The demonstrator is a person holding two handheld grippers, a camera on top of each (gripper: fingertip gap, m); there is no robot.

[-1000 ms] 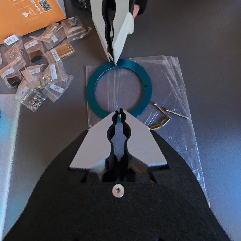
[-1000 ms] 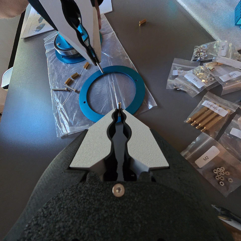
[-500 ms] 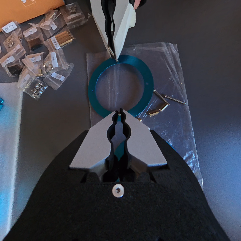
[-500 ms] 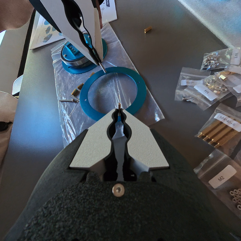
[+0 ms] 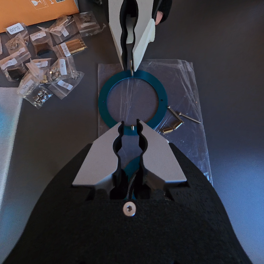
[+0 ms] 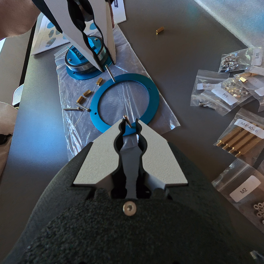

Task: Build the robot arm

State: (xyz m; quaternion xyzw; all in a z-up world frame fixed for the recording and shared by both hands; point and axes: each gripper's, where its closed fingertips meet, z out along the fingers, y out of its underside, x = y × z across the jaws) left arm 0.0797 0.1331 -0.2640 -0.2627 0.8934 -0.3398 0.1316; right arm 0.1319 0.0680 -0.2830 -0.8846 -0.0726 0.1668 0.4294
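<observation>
Far left: parts bags [image 5: 42, 80], untouched. Centre: blue ring [image 5: 102, 100] lies flat on plastic sheet [image 5: 185, 85], same spot as before. Left gripper [image 5: 129, 122] was pinched on a small screw [image 5: 132, 127] half a sec ago. Its fingers are now spread, and the screw stands free in the ring's near edge betw. the tips. Right gripper [image 6: 129, 121] has let go too: fingers apart, second screw [image 6: 127, 122] leaning betw. them at the opposite edge. Right of ring: loose screws [image 5: 188, 117] and brass spacers [image 5: 170, 128], unmoved.
</observation>
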